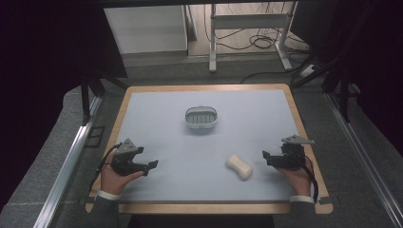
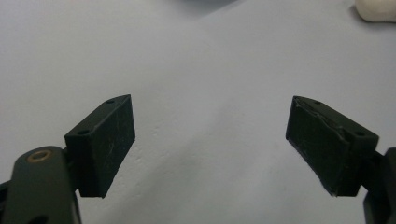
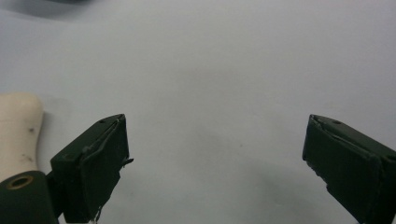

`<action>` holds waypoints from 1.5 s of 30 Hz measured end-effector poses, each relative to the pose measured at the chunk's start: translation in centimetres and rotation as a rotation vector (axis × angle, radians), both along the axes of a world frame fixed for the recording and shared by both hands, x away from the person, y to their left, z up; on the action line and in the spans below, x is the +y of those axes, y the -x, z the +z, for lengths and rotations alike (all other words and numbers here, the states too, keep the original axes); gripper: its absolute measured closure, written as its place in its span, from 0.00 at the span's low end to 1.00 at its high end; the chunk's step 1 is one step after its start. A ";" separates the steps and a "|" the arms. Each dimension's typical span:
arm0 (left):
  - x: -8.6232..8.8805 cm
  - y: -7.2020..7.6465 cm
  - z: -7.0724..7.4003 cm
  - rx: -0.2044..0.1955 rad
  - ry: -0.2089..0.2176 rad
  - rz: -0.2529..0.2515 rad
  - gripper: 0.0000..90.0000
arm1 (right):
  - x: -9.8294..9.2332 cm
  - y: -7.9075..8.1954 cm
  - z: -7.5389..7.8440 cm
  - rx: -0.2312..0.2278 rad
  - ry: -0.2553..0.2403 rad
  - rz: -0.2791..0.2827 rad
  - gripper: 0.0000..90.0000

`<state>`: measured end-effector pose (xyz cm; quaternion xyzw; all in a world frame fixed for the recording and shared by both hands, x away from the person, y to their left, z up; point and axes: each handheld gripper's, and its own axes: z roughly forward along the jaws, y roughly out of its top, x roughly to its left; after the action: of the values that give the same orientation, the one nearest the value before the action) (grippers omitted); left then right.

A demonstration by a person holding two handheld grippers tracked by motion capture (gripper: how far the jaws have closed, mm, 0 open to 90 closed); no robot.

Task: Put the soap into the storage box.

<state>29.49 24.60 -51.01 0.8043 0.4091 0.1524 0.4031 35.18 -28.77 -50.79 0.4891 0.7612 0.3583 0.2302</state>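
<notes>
A cream soap bar [image 1: 239, 166] lies on the grey-blue mat, front right of centre. Its end shows at the left edge of the right gripper view as the soap bar [image 3: 16, 133], and a corner of the soap bar [image 2: 376, 10] sits at the top right of the left gripper view. A white slatted soap dish [image 1: 202, 117] stands upright at the mat's middle back. My left gripper [image 1: 151, 166] rests at the front left, open and empty [image 2: 210, 144]. My right gripper [image 1: 267, 157] is just right of the soap, open and empty [image 3: 215, 161].
The wooden table edge [image 1: 204, 207] frames the mat [image 1: 190, 156]. Beyond the table stand a white desk frame [image 1: 249, 21] and floor cables [image 1: 263, 42]. Metal rails [image 1: 66, 161] run along both sides.
</notes>
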 end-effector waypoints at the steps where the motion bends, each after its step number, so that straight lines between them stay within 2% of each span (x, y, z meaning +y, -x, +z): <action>1: -0.1 0.0 -0.1 0.006 -0.005 -0.004 0.18 | 0.1 0.0 0.0 -0.001 0.007 0.001 0.09; 4: -0.2 -0.1 -0.2 0.018 -0.002 -0.010 0.17 | 0.2 0.1 0.0 0.010 0.020 0.023 0.10; 10: -0.3 -0.2 0.0 0.026 -0.003 -0.035 0.15 | 0.1 0.4 0.7 0.002 -0.009 0.031 0.14; 15: -0.4 -0.2 -0.1 0.020 -0.014 -0.026 0.15 | 0.0 0.2 1.0 -0.006 -0.017 0.030 0.14; 19: -0.5 -0.3 -0.2 0.020 -0.026 -0.015 0.17 | -0.1 0.2 1.1 0.006 -0.031 0.035 0.14; 25: -0.4 -0.3 -0.2 0.019 -0.033 -0.015 0.17 | 0.2 0.5 1.6 -0.006 -0.023 0.041 0.14; 27: -0.5 -0.3 -0.3 0.021 -0.043 -0.022 0.16 | 0.5 0.6 1.8 -0.015 -0.004 0.047 0.14; 31: -0.7 -0.4 -0.5 0.021 -0.061 -0.029 0.17 | 0.8 0.6 1.7 -0.006 0.006 0.055 0.15; 35: -0.6 -0.4 -0.5 0.014 -0.056 -0.029 0.17 | 0.8 0.6 1.7 0.000 0.005 0.057 0.15; 38: -0.5 -0.2 -0.4 0.011 -0.061 -0.018 0.17 | 0.9 0.9 2.3 -0.002 -0.003 0.037 0.15; 45: -0.1 -0.2 -0.5 0.010 -0.036 -0.013 0.17 | 1.8 1.3 3.1 -0.017 -0.009 0.068 0.15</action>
<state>29.73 24.53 -51.47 0.8148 0.4030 0.1532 0.3876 33.88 -27.02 -47.66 0.4607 0.7739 0.3734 0.2221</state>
